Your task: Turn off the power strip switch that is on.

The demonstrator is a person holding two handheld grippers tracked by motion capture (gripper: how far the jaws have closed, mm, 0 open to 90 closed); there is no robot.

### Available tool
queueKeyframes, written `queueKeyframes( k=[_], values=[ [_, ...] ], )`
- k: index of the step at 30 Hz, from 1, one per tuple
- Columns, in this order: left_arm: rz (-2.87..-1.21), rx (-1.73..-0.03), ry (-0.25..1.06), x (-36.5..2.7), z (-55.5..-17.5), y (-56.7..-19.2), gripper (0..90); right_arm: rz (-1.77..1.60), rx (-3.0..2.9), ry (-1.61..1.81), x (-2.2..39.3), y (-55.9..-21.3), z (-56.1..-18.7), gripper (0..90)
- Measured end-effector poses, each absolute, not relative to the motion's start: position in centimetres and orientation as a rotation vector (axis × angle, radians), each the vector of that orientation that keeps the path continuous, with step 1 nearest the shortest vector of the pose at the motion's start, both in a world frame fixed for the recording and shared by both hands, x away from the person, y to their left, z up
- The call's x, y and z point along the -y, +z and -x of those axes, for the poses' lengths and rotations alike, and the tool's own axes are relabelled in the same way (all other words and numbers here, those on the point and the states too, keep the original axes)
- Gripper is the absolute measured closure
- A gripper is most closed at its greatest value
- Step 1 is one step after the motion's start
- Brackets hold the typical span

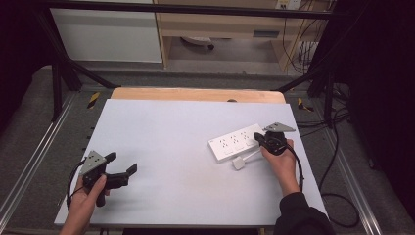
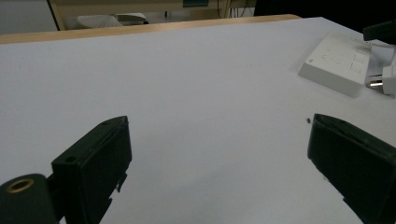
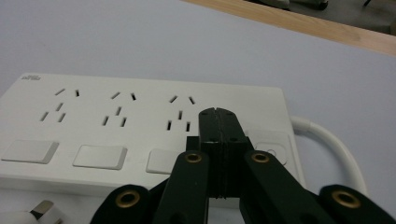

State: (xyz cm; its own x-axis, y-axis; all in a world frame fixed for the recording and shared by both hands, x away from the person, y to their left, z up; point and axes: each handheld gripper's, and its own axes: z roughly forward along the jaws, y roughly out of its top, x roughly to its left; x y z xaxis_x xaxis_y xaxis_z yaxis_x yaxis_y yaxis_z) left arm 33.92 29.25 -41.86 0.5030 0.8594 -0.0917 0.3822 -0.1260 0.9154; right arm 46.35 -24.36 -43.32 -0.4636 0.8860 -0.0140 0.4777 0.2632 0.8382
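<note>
A white power strip (image 1: 235, 142) with three socket groups and a row of switches lies on the right half of the table, also seen as the power strip (image 3: 140, 121) and the power strip (image 2: 337, 63). Its white plug (image 1: 238, 163) rests just in front of it on its cable. My right gripper (image 1: 258, 137) is shut, jaws pressed together with nothing between them, its tips over the strip's right end near the switches (image 3: 217, 114). My left gripper (image 1: 121, 166) stands open near the table's front left, jaws wide apart above bare table (image 2: 219, 154).
The pale table top (image 1: 171, 147) has a wooden strip along its far edge (image 1: 195, 94). Metal frame rails run along both sides. Cables trail on the floor at the right (image 1: 337, 196). A cabinet stands behind the table.
</note>
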Motion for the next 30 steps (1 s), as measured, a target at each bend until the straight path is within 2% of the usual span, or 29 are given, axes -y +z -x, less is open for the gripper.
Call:
queueKeyframes(
  k=[30],
  values=[
    [-1.729, -1.051, 0.596, -29.2, -33.8, -41.7, 6.2, -1.203, -2.137, 1.109, 22.5, -43.7, -45.6, 90.0]
  ],
)
